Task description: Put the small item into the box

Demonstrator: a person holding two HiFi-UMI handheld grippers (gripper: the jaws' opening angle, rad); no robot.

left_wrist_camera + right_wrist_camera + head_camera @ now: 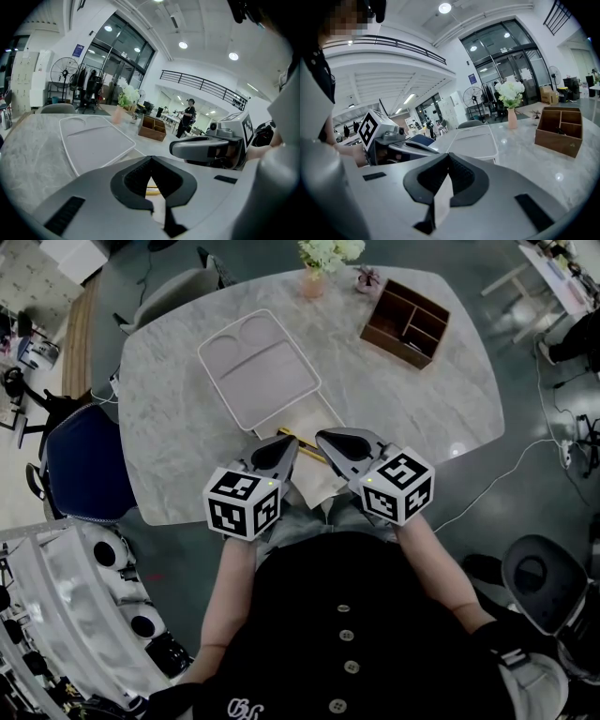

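A brown wooden box (405,322) with several compartments stands at the table's far right, also in the right gripper view (560,129). A small dark item (367,279) lies beside it, next to a pink vase (316,277) of white flowers. My left gripper (286,444) and right gripper (325,439) hover side by side over the near table edge, both shut and holding nothing. Under their tips lie a beige sheet (317,479) and a thin yellow item (302,444). That yellow item (152,190) shows through the gap behind the left gripper's (151,161) closed tips. The right gripper (449,157) shows only the sheet there.
A white compartment tray (258,367) lies on the marble table (178,446), left of centre. A blue chair (89,465) stands at the left edge and a grey chair (183,292) at the far left corner. Cables run over the floor on the right.
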